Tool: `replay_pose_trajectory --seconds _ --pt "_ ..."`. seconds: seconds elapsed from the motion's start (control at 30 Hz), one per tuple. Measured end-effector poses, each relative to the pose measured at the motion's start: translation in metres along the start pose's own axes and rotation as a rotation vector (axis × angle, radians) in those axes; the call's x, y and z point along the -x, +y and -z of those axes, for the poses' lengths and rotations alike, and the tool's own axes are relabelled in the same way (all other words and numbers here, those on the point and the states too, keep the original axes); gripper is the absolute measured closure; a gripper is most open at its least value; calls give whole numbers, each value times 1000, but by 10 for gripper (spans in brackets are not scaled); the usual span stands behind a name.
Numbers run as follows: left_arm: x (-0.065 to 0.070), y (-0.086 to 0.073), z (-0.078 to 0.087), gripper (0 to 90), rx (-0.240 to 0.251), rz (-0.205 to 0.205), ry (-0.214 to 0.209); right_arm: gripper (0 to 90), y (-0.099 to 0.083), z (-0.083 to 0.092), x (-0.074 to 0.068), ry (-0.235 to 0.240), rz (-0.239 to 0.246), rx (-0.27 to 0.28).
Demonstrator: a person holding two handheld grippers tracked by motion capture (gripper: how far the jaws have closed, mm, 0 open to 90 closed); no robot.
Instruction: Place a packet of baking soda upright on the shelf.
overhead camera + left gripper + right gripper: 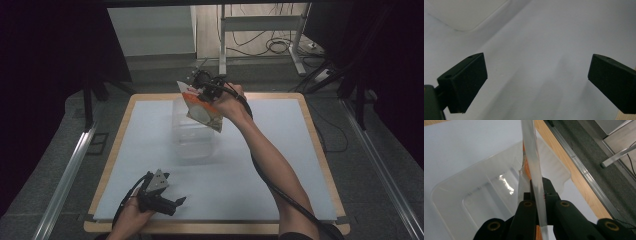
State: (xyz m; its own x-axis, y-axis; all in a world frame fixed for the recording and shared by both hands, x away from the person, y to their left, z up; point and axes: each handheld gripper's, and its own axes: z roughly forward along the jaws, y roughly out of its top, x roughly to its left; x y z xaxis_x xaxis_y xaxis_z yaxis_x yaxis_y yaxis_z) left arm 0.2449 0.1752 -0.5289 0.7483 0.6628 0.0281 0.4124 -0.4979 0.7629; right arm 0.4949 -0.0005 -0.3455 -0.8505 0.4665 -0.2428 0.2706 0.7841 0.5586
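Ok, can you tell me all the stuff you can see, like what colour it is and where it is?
Packet: one, white and orange, flat, held above the box.
Plastic box: one, clear, open-topped, middle of the table.
Table: one, white top with a wooden rim.
Metal frame: one, grey, on the floor beyond the table, with cables lying around it.
Left gripper: one, black with a grey plate, near edge of the table, jaws wide apart with nothing between them.
Right gripper: one, black, clamped on the packet.
Forearms: two, coming in from the bottom.
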Motion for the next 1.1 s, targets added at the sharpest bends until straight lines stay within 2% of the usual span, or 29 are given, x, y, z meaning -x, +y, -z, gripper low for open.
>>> replay_pose_trajectory --seconds 0.27,0.53,0.7,0.87,0.93,0.97,1.03,1.1 --pt "0 0 0 25 -1 -1 -1 890 18 -14 -10 24 23 8" --pt "0 0 0 25 -1 -5 0 890 28 -30 -16 51 18 18" --pt "1 0 0 25 -4 -7 -1 889 22 -45 -15 66 -3 -1" --pt "1 0 0 25 -10 -9 -2 889 9 -63 -9 90 -43 -7" --pt "1 0 0 25 -10 -9 -3 888 4 -70 -9 80 -48 -12" --pt "1 0 0 25 -10 -9 -2 888 3 -70 -9 70 -53 -2" --pt "1 0 0 25 -9 -9 -2 887 1 -71 -5 81 -68 5" --pt "1 0 0 25 -9 -9 -1 886 -1 -70 -4 82 -62 4"
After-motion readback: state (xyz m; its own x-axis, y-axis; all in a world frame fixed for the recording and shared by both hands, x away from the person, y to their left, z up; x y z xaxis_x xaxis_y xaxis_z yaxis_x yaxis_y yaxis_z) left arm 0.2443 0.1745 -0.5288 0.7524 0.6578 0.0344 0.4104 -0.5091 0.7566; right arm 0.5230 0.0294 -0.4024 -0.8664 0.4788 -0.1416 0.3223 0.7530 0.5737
